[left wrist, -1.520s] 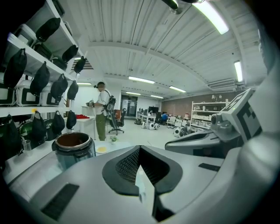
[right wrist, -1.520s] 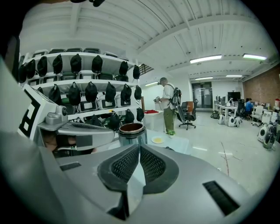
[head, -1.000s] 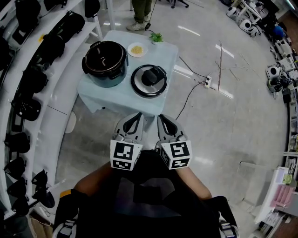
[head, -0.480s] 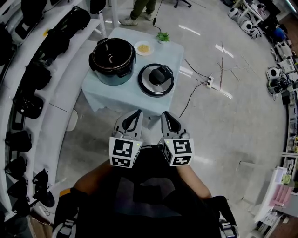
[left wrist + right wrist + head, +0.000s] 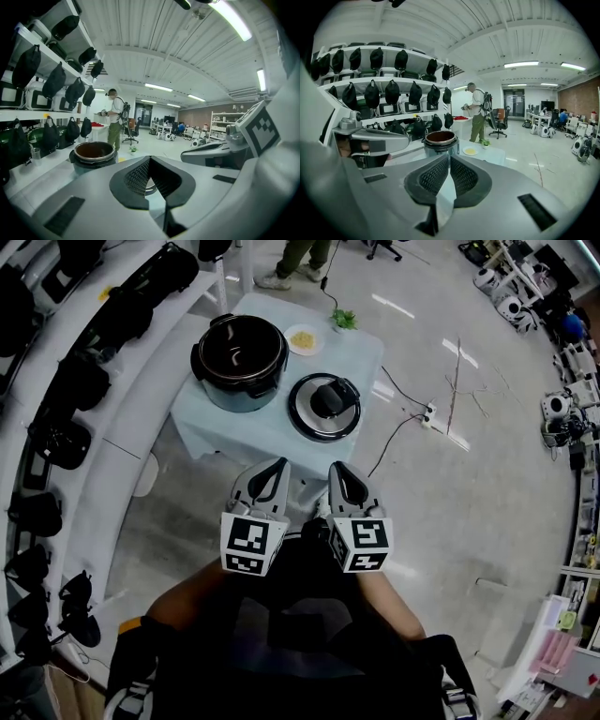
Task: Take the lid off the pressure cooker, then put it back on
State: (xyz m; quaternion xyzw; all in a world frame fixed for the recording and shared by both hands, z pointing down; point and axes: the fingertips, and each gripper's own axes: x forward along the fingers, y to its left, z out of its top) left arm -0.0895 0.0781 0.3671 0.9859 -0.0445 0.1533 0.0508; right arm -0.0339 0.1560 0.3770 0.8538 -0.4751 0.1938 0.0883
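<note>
The pressure cooker pot (image 5: pixel 239 360) stands open on a small table covered in pale blue cloth (image 5: pixel 217 432); its dark bowl shows. Its round silver lid with a black knob (image 5: pixel 325 407) lies flat on the table to the pot's right. My left gripper (image 5: pixel 265 482) and right gripper (image 5: pixel 345 484) hover side by side just short of the table's near edge, both shut with nothing held. In the left gripper view, the pot (image 5: pixel 94 152) sits ahead-left of the shut left gripper (image 5: pixel 150 161). The right gripper (image 5: pixel 450 160) points straight at the pot (image 5: pixel 440 139).
A small plate of food (image 5: pixel 303 339) and a little green plant (image 5: pixel 344 320) sit at the table's far side. Curved shelves of black bags (image 5: pixel 56 442) run along the left. A person (image 5: pixel 300 259) stands beyond the table. A power strip and cable (image 5: pixel 429 413) lie on the floor, right.
Both grippers have edged forward together toward the table's near edge, still shut. In the head view the table and pot have slid to the right.
</note>
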